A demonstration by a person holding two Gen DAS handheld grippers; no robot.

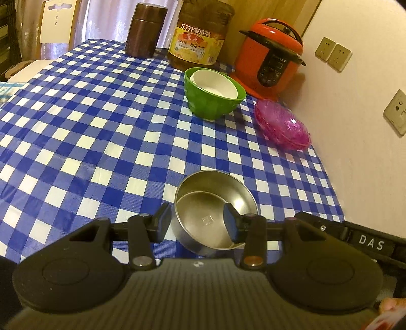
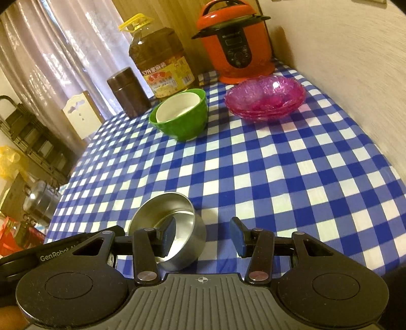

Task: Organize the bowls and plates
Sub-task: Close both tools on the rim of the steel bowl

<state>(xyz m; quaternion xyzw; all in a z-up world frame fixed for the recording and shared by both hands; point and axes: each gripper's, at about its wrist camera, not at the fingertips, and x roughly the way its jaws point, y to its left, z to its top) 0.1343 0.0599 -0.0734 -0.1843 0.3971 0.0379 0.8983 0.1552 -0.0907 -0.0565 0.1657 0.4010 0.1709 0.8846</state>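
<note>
While both tools sit low over the near edge of the surface [image 1: 101, 142], which is covered in a blue-and-white checked cloth, the left hand-held gripper [image 1: 196, 223] has its jaws apart. One pad is outside the left wall of a round stainless-steel bowl [image 1: 203, 215] and the other is in front of its hollow. I cannot tell whether either pad touches the metal.

The right hand-held gripper [image 2: 203, 238], just beside the left one, is also spread, with nothing between its pads. Its left pad overlaps the same bowl and its right pad is over bare cloth. White lettering on its body reads "DAS", and the left tool's casing shows "GenRobot". The steel bowl stands upright near the front edge, with a small square stamp on its floor.

Bare cloth lies between it and the other dishes. Farther back, a glossy green plastic bowl [image 1: 210, 106] holds a smaller white bowl [image 1: 215, 83] nested inside. To its right, near the wall, is a stack of translucent pink glass plates [image 1: 284, 121].

Behind them, along the back edge, stand a red-orange electric pressure cooker [image 1: 271, 58], a big amber oil bottle [image 1: 198, 40] with a yellow label reading "5.7升家庭装", and a dark brown cylindrical canister [image 1: 144, 30]. Beige wall sockets [image 1: 332, 55] are on the wall at the right, and a pale chair back [image 1: 55, 22] stands by the curtains.
</note>
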